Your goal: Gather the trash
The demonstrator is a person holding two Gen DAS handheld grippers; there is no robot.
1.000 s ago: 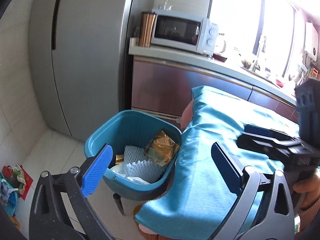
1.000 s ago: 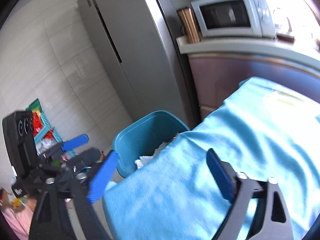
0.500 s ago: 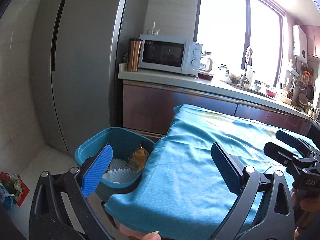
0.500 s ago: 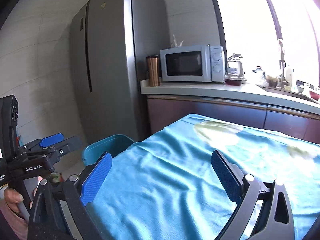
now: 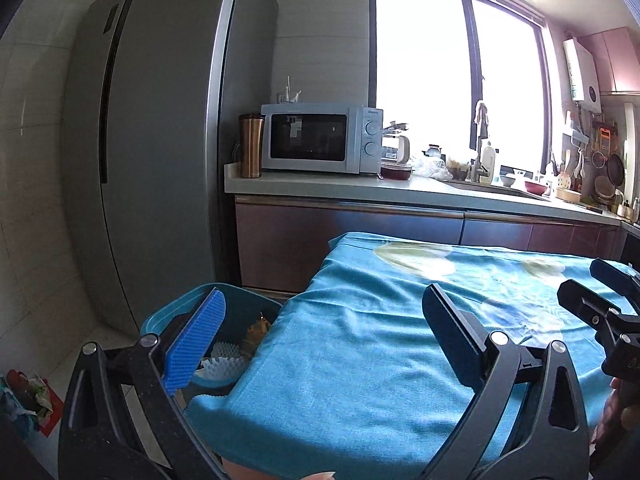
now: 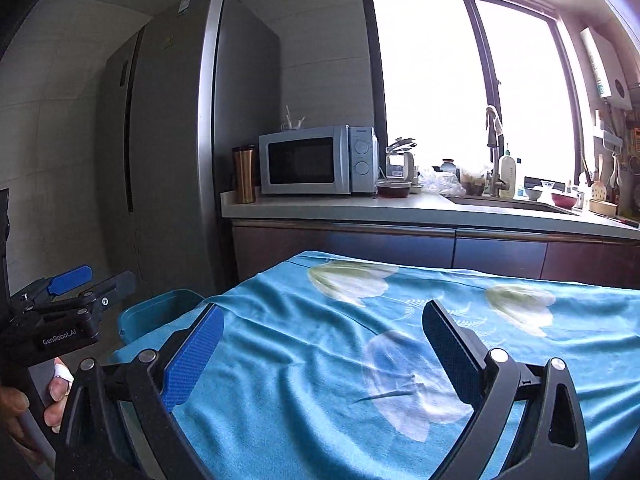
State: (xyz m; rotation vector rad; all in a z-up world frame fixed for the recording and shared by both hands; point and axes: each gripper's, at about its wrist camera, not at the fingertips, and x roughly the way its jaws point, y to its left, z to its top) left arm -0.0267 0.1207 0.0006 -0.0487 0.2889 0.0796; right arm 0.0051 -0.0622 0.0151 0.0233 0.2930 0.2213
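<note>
A teal trash bin (image 5: 248, 307) stands on the floor left of the table; it also shows in the right wrist view (image 6: 160, 312). Inside it lie white foam netting (image 5: 224, 364) and a gold wrapper (image 5: 256, 328). My left gripper (image 5: 324, 340) is open and empty, above the table's near left corner beside the bin. My right gripper (image 6: 320, 352) is open and empty, over the blue flowered tablecloth (image 6: 400, 340). Each gripper shows at the edge of the other's view: the right one (image 5: 600, 304) and the left one (image 6: 80, 284).
A tall grey fridge (image 5: 160, 160) stands behind the bin. A counter (image 5: 400, 192) carries a microwave (image 5: 320, 144), a copper tumbler (image 5: 251, 146) and a sink area under the window. Colourful packets (image 5: 24, 396) lie on the floor at the left.
Both grippers have risen and levelled out from looking down at the bin and table edge. The bin has dropped to the lower left of both views. Both stay open and empty.
</note>
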